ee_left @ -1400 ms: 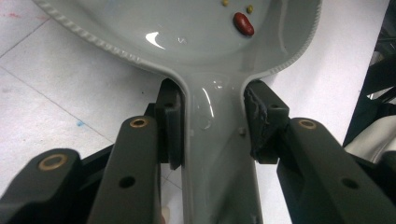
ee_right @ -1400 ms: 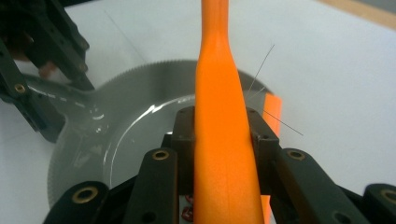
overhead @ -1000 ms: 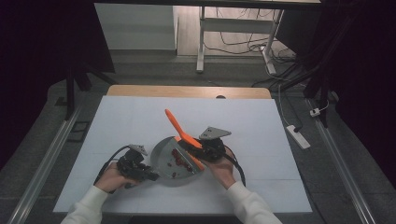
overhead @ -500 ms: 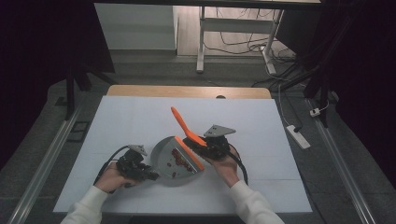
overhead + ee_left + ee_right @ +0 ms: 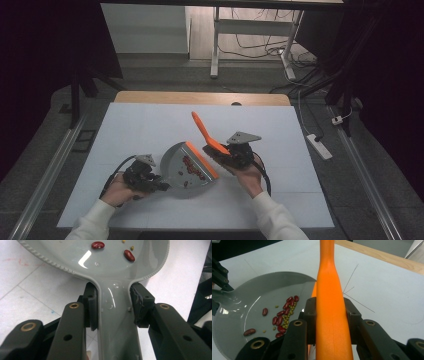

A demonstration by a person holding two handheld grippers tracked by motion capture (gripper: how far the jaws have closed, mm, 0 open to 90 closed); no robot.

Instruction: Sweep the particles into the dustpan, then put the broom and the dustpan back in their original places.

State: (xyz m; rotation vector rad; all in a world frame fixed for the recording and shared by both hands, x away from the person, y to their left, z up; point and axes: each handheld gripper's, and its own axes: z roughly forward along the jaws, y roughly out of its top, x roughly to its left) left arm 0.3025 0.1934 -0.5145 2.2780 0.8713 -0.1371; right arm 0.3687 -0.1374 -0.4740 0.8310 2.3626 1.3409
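The right gripper has been carrying the orange brush rightward off the grey dustpan, jaws clamping its handle. The left gripper is pinching the dustpan's handle on the white table. The right gripper view is revealing red beans among small green ones.

This looks like a lab set up for recording: a white-topped table stands alone on grey floor between metal floor rails, with loose cables, a power strip, and dark surroundings around it.
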